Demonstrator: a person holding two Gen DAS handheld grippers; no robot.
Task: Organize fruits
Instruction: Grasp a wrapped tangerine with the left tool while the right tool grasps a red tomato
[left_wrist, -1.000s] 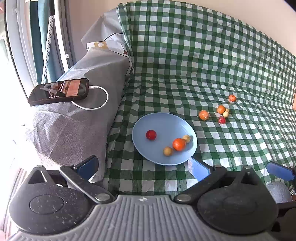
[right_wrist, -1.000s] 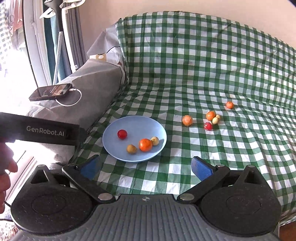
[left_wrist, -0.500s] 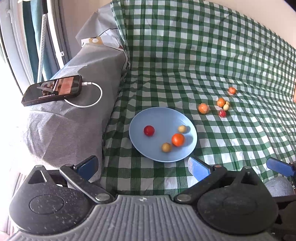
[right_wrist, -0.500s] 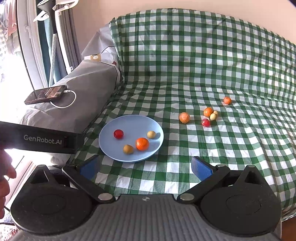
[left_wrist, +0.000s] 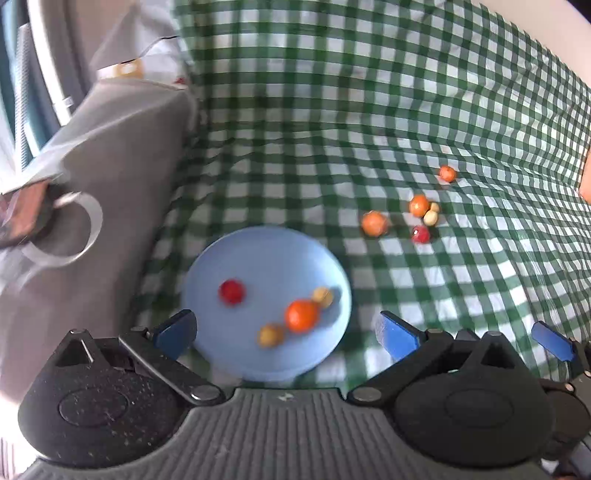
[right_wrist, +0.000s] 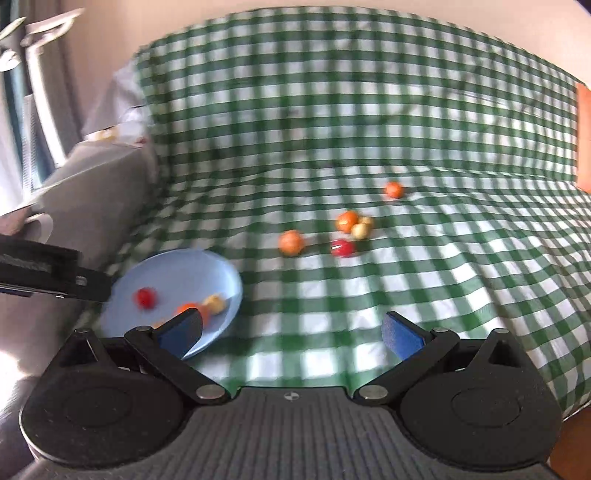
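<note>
We see bright daylight entering from the left, washing that edge nearly white. Both views are smeared by motion blur: the checked cloth (right_wrist: 369, 110) streaks, the fruits look soft. Fisheye distortion bows the edges, and soft shadows lie right of the plate (left_wrist: 266, 258).

The right gripper (right_wrist: 291, 338) gapes empty over the checked cloth (right_wrist: 424, 295), blue plate (right_wrist: 177, 269) at its left finger.

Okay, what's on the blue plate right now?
The blue plate holds four small fruits: a red one, an orange one and two yellowish ones. The left gripper's fingers hide the plate's near rim.
</note>
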